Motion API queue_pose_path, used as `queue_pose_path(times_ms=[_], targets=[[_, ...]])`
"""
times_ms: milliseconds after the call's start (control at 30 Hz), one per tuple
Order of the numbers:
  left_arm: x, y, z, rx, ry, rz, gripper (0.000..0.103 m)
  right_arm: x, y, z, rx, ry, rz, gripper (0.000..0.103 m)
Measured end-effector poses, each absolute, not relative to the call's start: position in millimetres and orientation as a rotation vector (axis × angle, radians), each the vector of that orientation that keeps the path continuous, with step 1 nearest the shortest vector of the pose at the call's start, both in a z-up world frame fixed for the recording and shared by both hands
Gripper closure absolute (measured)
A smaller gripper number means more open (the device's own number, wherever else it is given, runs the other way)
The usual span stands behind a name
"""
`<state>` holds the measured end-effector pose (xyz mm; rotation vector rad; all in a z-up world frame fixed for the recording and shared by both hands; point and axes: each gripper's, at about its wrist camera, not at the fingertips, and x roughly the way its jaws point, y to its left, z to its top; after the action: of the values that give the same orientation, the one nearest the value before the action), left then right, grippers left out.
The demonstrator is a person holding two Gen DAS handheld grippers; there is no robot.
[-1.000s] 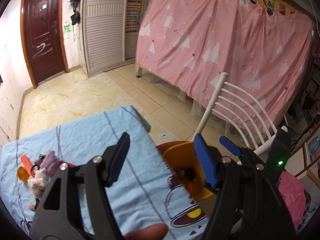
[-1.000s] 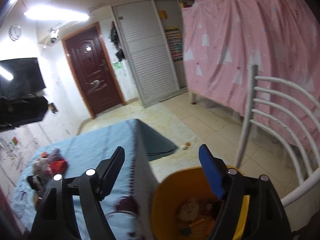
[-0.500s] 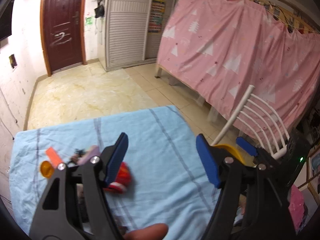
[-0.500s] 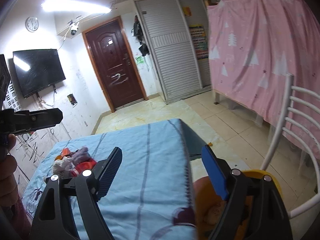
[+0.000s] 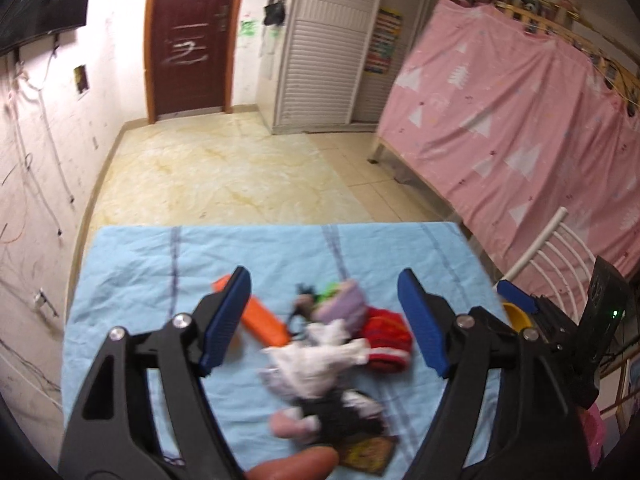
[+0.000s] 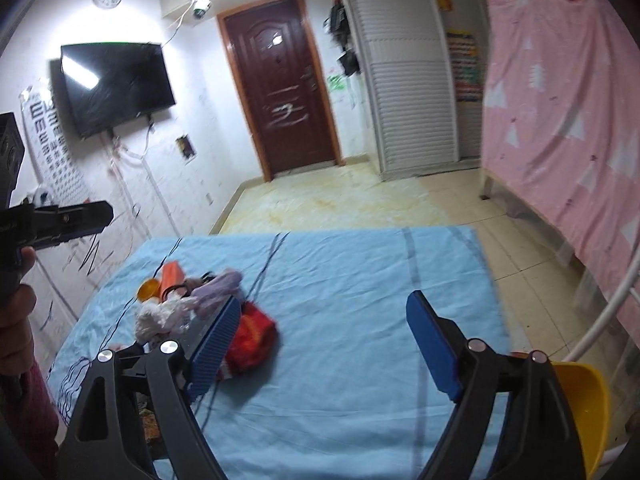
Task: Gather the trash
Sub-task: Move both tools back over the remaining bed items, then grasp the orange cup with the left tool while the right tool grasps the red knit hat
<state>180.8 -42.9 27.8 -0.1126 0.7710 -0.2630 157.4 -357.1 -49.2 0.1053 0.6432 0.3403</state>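
Note:
A pile of trash lies on the blue-clothed table: white crumpled tissue, a red packet, an orange piece, a purple wrapper and a blurred black and pink item. My left gripper hangs over this pile, its jaws opening, nothing gripped. My right gripper hovers over bare cloth with its jaws opening and empty; the red packet lies beside its left finger. The yellow bin stands off the table's right edge.
A white slatted chair and a pink curtain stand to the right. A tiled floor, a brown door and a wall TV lie beyond the table. A hand holds the left gripper at the right wrist view's left edge.
Both grippers swung left from above the yellow bin to over the table. The trash pile now sits under the left jaws. Both pairs of jaws stand a little wider.

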Motion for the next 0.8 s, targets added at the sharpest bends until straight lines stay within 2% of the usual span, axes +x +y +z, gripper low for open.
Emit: queue_pose_path(times_ms=[367,800], targets=[[212.8,21.3,-29.4,-0.151,0.927,-0.169,0.03,168.9,-304.2,-71.0,0.003,0.754,0.491,0.018],[234.7,10.7,-67.7,-0.061,0.999,-0.149,0.03,181.3,-276.9,-91.1,-0.112,0.837,0.504,0.018]])
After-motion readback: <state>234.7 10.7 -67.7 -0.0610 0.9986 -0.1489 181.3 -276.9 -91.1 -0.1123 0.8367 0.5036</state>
